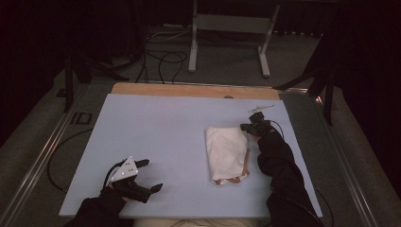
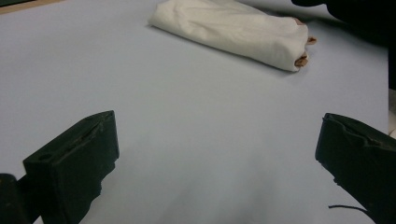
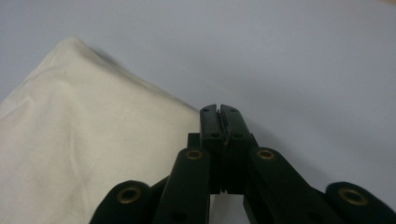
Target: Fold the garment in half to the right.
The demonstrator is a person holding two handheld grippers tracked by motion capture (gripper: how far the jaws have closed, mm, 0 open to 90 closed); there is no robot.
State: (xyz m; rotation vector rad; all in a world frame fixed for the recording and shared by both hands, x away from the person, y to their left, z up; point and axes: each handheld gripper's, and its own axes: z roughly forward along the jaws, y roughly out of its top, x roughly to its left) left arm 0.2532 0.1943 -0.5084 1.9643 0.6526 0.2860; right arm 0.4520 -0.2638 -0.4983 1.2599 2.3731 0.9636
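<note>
A dark room is surrounding the pale bench (image 1: 156, 137). Nearest, the left tongs (image 1: 150, 175) are gaping wide, holding nothing. Farther off, the right tongs (image 3: 220, 112) are pressing shut at the folded cloth's (image 1: 226, 152) far corner; any pinched fabric is hidden.

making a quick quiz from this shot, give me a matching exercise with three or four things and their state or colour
Things:
1. left gripper
2. right gripper
3. folded cloth
4. table mat

States or colours:
A. cream, with an orange-brown edge at one end
B. jaws pressed together at the cloth's edge
C. pale blue
D. jaws wide apart over bare mat

Pairs: 1-D, 2-B, 3-A, 4-C
</note>
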